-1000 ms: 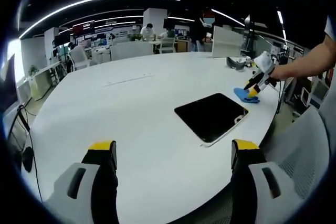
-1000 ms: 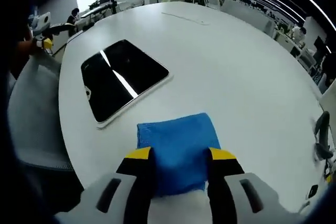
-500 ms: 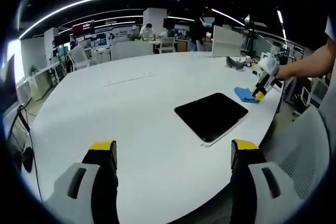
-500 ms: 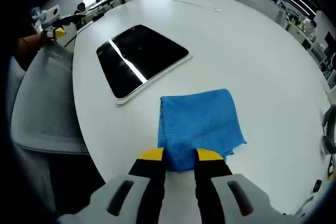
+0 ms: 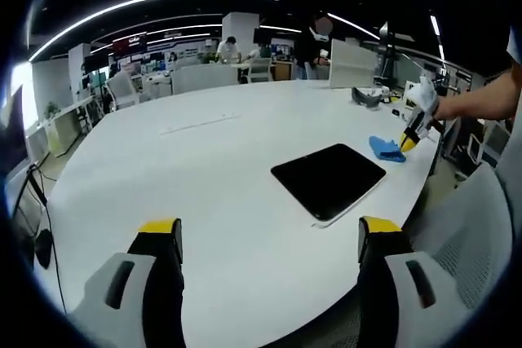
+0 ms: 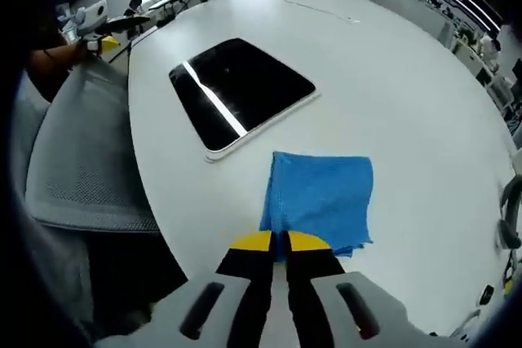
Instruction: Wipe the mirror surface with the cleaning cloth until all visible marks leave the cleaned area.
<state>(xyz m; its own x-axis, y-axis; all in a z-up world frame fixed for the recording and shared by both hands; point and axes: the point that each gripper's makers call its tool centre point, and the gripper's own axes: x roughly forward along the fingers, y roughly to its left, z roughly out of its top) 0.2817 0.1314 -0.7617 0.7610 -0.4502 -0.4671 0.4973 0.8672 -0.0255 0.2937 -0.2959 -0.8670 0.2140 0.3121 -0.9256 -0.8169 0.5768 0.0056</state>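
Your right gripper (image 6: 277, 241) pinches the woven blue cloth (image 6: 322, 197) beside the glossy dark mirror (image 6: 241, 90); left gripper (image 5: 269, 238) spread wide over the white worktop (image 5: 204, 152)

Right hand-held gripper (image 6: 279, 241): yellow-tipped jaws nearly together, pinching the near edge of the blue cloth (image 6: 320, 199). Left hand-held gripper (image 5: 265, 234): jaws wide apart, holding nothing. The person's forearm (image 5: 481, 102) extends from the right.

The cloth (image 6: 320, 199) is blue woven fabric with a fine, rough, matt weave. The mirror (image 6: 241, 87) is dark, smooth and glossy, carrying 1 bright reflected streak, inside a pale rim. The table (image 5: 204, 169) is smooth, white, faintly sheened. The chair (image 6: 86, 160) back is grey matt mesh.
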